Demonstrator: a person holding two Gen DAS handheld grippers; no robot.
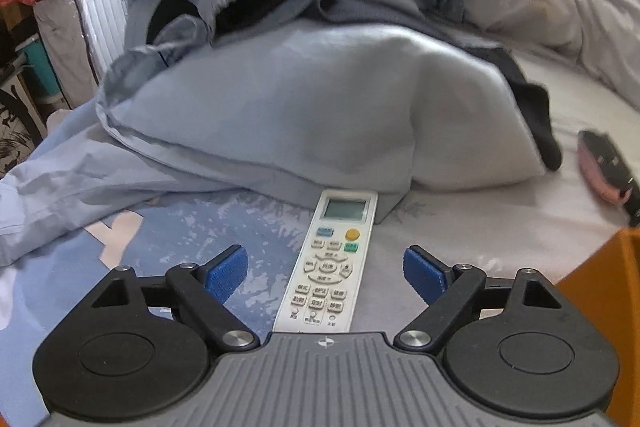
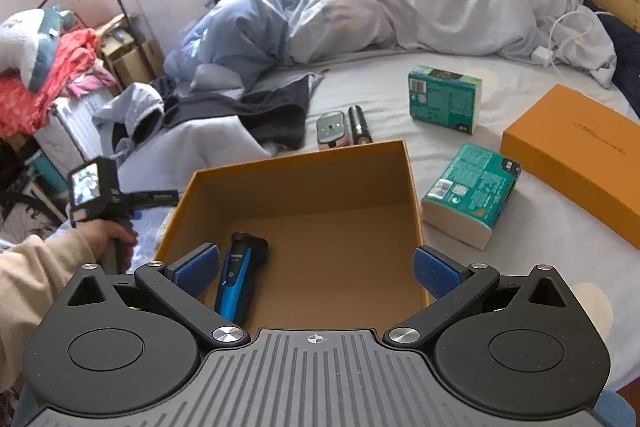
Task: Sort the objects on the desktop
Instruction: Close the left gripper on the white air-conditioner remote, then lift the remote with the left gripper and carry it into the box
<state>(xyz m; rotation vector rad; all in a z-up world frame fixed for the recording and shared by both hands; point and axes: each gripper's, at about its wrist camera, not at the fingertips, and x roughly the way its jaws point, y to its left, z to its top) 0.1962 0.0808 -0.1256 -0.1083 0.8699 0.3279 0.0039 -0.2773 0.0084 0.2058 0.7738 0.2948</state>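
A white remote control (image 1: 329, 267) with a small screen and an orange button lies lengthwise on the bed sheet. It sits between the blue pads (image 1: 226, 273) of my left gripper (image 1: 325, 255), which is open, with a gap on each side. My right gripper (image 2: 316, 251) hangs open and holds nothing, above the near side of an open orange box (image 2: 296, 179). A blue and black shaver (image 2: 240, 279) lies on the box floor by its left finger. The right wrist view also shows the left gripper (image 2: 96, 187) in a person's hand, left of the box.
A bluish pillow (image 1: 320, 99) and a heap of clothes rise just beyond the remote. A pink and black gadget (image 1: 604, 167) lies to the right. Two green tissue packs (image 2: 444, 99) (image 2: 472, 191), an orange lid (image 2: 576, 163) and a black cylinder (image 2: 360, 125) lie beyond the box.
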